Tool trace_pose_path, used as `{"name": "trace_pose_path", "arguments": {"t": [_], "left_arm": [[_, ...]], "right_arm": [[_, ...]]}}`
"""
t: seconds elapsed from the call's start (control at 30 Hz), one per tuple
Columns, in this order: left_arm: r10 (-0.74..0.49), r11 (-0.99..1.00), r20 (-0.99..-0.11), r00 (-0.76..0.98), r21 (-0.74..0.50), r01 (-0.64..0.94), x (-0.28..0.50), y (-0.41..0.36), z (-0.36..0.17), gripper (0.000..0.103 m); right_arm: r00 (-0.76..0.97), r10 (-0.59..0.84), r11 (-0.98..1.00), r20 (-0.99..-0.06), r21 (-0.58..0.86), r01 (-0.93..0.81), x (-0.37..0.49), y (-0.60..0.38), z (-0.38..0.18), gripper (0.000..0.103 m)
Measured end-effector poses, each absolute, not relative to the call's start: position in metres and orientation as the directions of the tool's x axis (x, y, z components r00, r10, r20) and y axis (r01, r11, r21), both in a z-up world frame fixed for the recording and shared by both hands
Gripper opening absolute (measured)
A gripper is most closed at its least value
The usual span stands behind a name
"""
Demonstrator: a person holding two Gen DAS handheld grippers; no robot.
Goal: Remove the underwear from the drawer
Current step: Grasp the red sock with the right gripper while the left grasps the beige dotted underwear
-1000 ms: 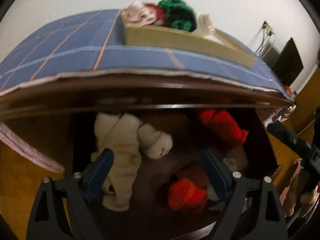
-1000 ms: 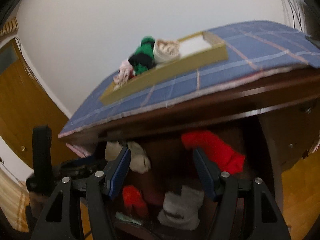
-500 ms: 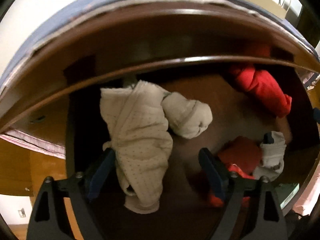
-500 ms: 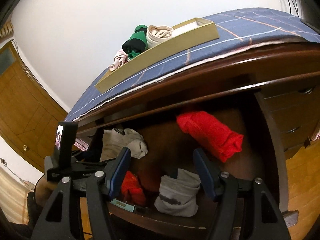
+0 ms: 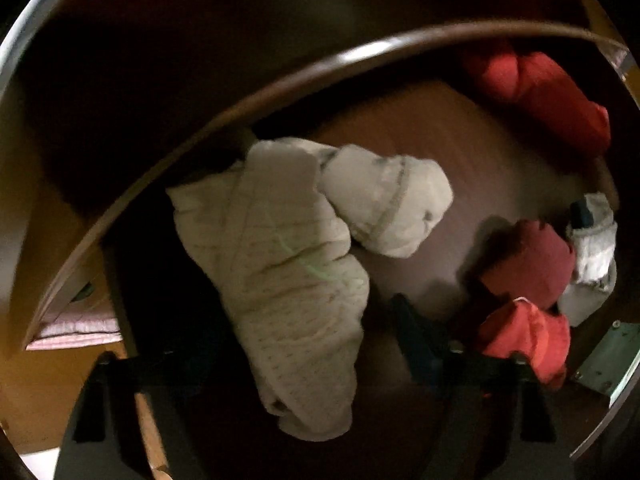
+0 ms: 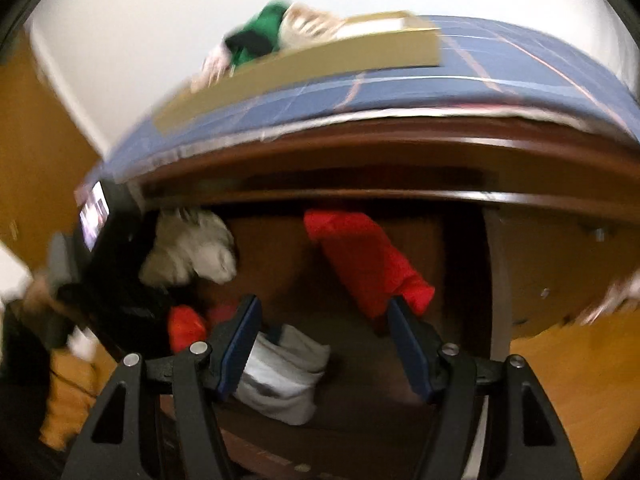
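The dark wooden drawer [image 5: 440, 148] stands pulled out, with rolled underwear lying in it. A long cream dotted piece [image 5: 280, 280] lies at its left, and a cream roll [image 5: 384, 200] touches it. My left gripper [image 5: 288, 344] points down over the dotted piece. Its jaws are closing with the cloth between them; the right finger [image 5: 416, 344] stands just clear of it, and the left one is lost in shadow. My right gripper [image 6: 324, 340] hangs open above the drawer's front, over a grey-white piece [image 6: 280, 376]. A red roll [image 6: 368, 260] lies behind it.
More red pieces [image 5: 528, 272] and a grey-white one [image 5: 592, 248] crowd the drawer's right front. The dresser top overhangs the drawer; on it a blue checked cloth [image 6: 500, 72] carries a tan tray [image 6: 304, 68] holding green and cream rolls. A wood floor [image 6: 560, 380] lies to the right.
My left gripper has sunk into the drawer and tipped downward, closer to the cream dotted piece, with its jaws narrower. My right gripper has dropped a little and rolled; its jaws are unchanged.
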State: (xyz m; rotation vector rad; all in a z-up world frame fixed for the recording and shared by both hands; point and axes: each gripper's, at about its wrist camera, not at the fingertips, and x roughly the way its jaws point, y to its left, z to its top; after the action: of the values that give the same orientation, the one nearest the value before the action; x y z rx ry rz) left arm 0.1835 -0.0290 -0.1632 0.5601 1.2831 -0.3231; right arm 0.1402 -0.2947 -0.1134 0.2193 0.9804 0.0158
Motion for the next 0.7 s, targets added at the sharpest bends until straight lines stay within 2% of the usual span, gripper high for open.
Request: {"name": "trace_pose_path", "arguments": {"t": [0.1,0.13,0.17,0.27,0.47,0.63,0.67,0.7], "left_arm": [[0.091,0.821,-0.951,0.295,0.239,0.518,0.183,-0.03,-0.162,0.061],[0.083,0.825,-0.948,0.308,0.238,0.513,0.182,-0.027,-0.16,0.055],[0.063,0.833,-0.944,0.323,0.228,0.505,0.181,-0.023,-0.156,0.049],[-0.002,0.856,-0.947,0.322,0.165,0.49,0.176,-0.011,-0.148,0.041],[-0.199,0.866,-0.932,0.302,-0.024,0.499,0.145,0.01,-0.129,0.039],[-0.29,0.861,-0.914,0.284,-0.12,0.494,0.129,0.033,-0.122,0.039],[-0.298,0.861,-0.911,0.286,-0.127,0.493,0.125,0.035,-0.119,0.039],[-0.31,0.86,-0.906,0.288,-0.139,0.491,0.125,0.04,-0.117,0.039]], "right_arm": [[0.487,0.089,0.996,-0.869,0.084,-0.032,0.16,-0.28,-0.123,0.067],[0.461,0.078,0.996,-0.884,0.055,-0.063,0.166,-0.275,-0.128,0.067],[0.438,0.056,0.997,-0.897,0.023,-0.08,0.172,-0.272,-0.133,0.067],[0.392,0.02,0.994,-0.92,-0.023,-0.106,0.183,-0.268,-0.144,0.067],[0.316,-0.03,0.993,-0.948,-0.065,-0.101,0.198,-0.275,-0.162,0.067],[0.262,-0.1,0.985,-0.96,-0.134,-0.113,0.208,-0.277,-0.171,0.067],[0.244,-0.128,0.98,-0.961,-0.161,-0.117,0.209,-0.277,-0.175,0.066],[0.231,-0.139,0.979,-0.963,-0.169,-0.116,0.21,-0.279,-0.177,0.059]]}}
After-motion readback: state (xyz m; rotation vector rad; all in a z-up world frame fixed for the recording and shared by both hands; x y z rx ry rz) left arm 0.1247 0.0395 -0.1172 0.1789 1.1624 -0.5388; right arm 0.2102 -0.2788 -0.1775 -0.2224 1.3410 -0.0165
